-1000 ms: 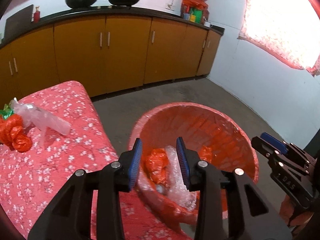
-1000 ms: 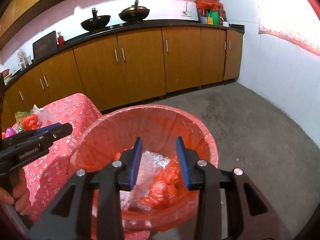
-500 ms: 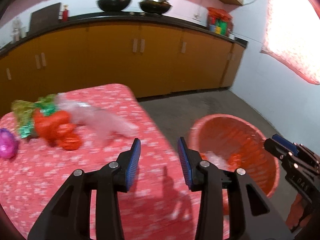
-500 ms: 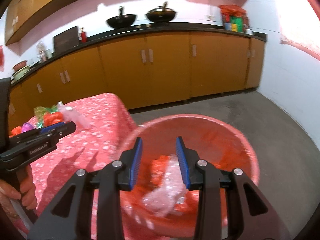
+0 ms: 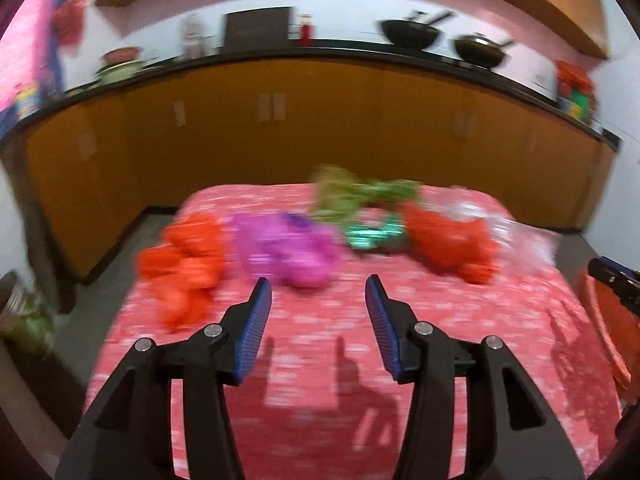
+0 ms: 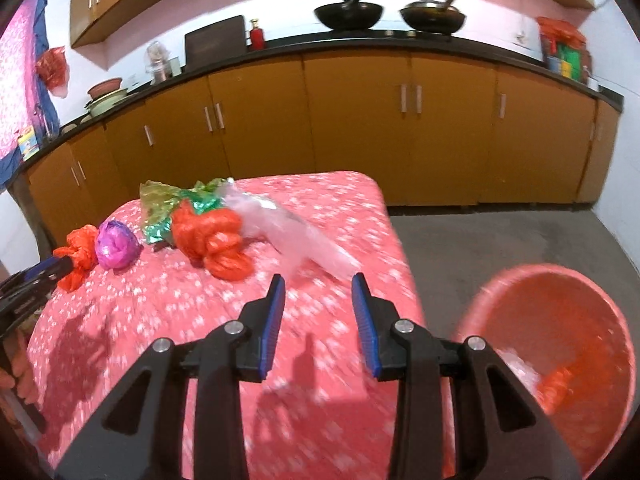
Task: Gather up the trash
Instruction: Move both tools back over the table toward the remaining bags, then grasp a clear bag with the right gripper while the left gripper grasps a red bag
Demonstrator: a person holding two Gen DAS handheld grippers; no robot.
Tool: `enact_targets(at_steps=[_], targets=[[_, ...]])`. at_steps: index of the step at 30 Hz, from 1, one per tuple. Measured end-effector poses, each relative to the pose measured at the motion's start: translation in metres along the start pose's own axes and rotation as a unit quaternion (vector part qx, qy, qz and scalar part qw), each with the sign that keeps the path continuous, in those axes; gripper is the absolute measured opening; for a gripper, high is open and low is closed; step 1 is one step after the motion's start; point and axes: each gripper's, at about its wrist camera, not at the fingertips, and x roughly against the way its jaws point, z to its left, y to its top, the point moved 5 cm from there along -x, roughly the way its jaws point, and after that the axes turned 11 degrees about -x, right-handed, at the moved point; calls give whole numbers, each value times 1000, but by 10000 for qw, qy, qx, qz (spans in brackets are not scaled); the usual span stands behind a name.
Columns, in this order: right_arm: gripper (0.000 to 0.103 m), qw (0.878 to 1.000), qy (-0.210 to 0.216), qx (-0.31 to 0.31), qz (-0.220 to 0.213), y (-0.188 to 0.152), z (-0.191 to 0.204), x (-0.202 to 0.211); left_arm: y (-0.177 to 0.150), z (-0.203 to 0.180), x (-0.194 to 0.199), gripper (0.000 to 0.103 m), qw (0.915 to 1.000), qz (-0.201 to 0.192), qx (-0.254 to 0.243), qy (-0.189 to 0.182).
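Note:
Trash lies on the pink flowered table (image 6: pixel 320 208): a clear plastic bag (image 6: pixel 292 232), a large orange bag (image 6: pixel 212 236), a green wrapper (image 6: pixel 176 204), a purple ball (image 6: pixel 118 244) and a small orange bag (image 6: pixel 80 252). In the blurred left wrist view they show as the purple ball (image 5: pixel 288 252), the small orange bag (image 5: pixel 184 268), the large orange bag (image 5: pixel 448 240) and the green wrapper (image 5: pixel 360 200). My left gripper (image 5: pixel 316 312) is open and empty, short of the purple ball. My right gripper (image 6: pixel 318 308) is open and empty, just short of the clear bag. The red bin (image 6: pixel 560 292) stands right of the table with trash inside.
Orange kitchen cabinets (image 6: pixel 360 128) run along the back wall under a black counter with two woks (image 6: pixel 348 14). Grey floor (image 6: pixel 500 240) lies between the table and the cabinets. The left gripper's tip shows at the left edge of the right wrist view (image 6: pixel 36 280).
Both grippers have swung left, away from above the bin and over the table toward the trash pile. Both stay open and empty.

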Motion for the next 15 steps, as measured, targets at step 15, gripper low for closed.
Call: enact_targets(at_steps=[15], targets=[[53,9973,-338,179,621,27,30,-114,-11,85,-23,67,9969,14,426,668]])
